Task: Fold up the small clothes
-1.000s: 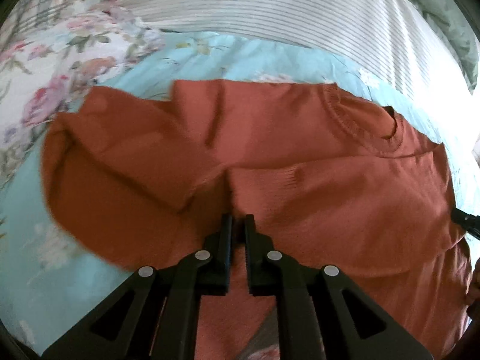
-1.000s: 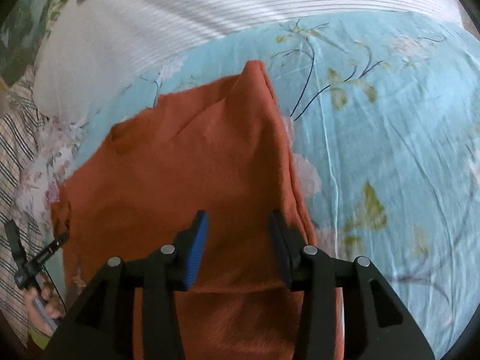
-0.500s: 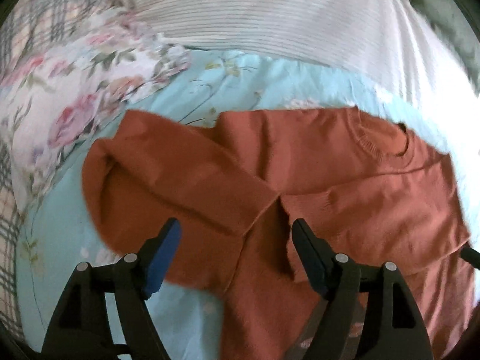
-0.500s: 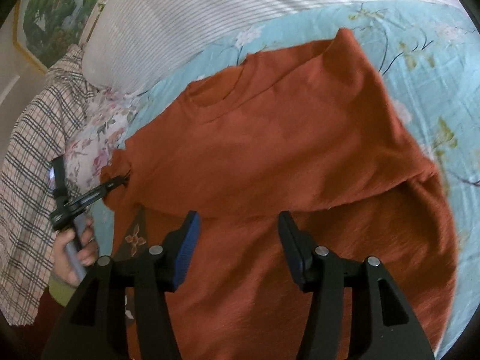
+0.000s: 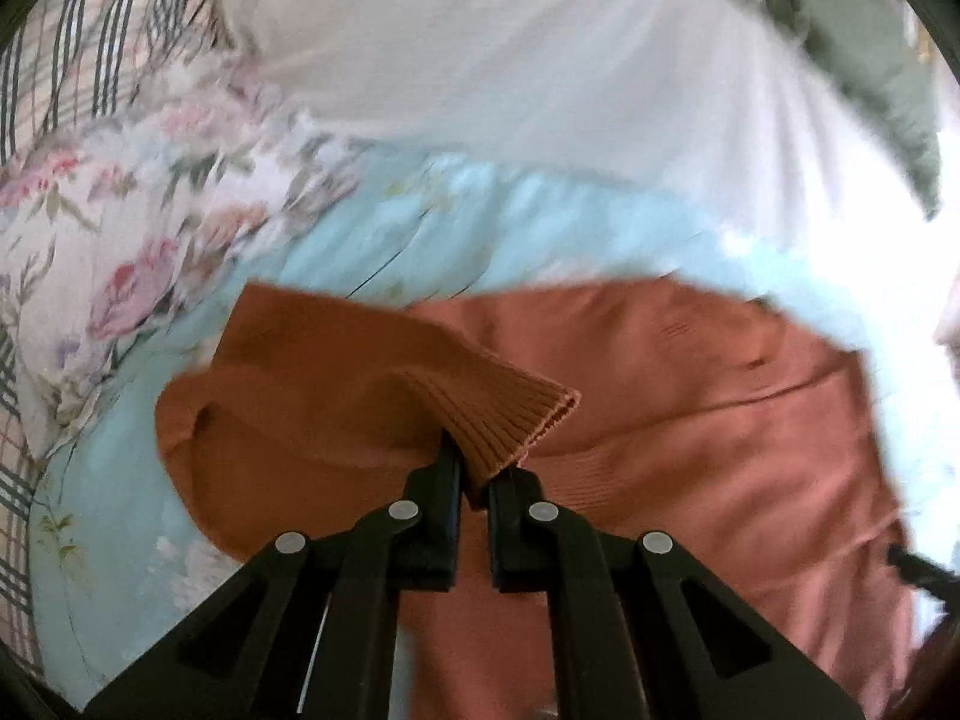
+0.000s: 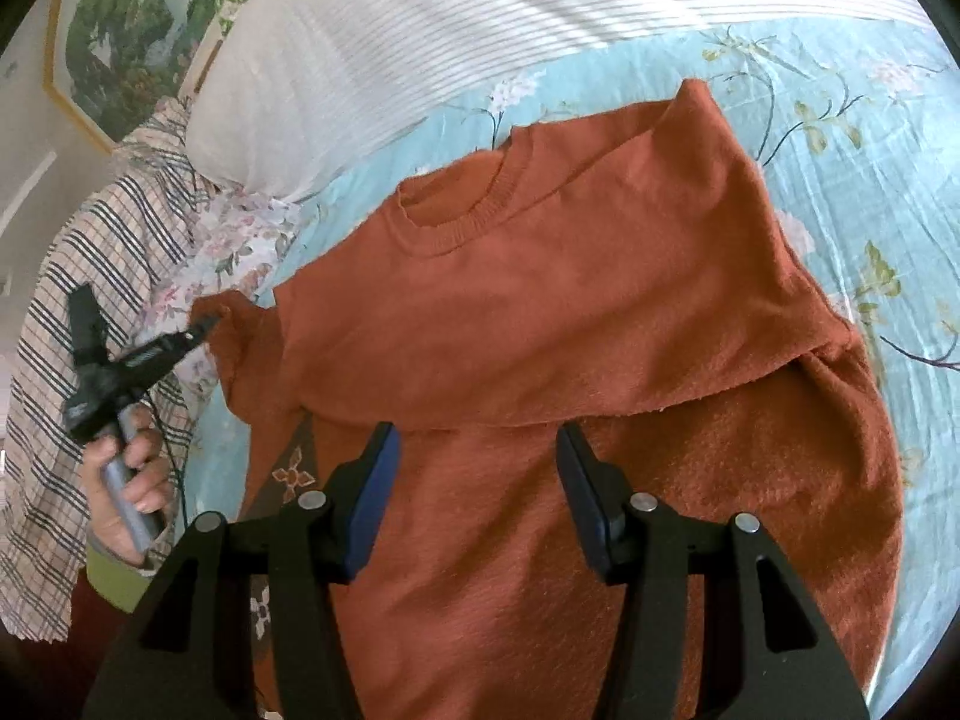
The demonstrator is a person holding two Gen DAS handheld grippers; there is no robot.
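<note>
Far left in the right wrist view: plaid cloth, then the left gripper, gripped by a hand, clenched on the ribbed cuff of the rust-orange knit sweater's sleeve. Same pinch close up from the left wrist: left gripper with jaws nearly together, ribbed cuff caught between them and raised off the body. Centre: rust-orange knit sweater spread on the light blue floral bedsheet, round collar toward the white striped pillow. Over the lower body: right gripper, released, blue-padded jaws wide apart, holding nothing.
</note>
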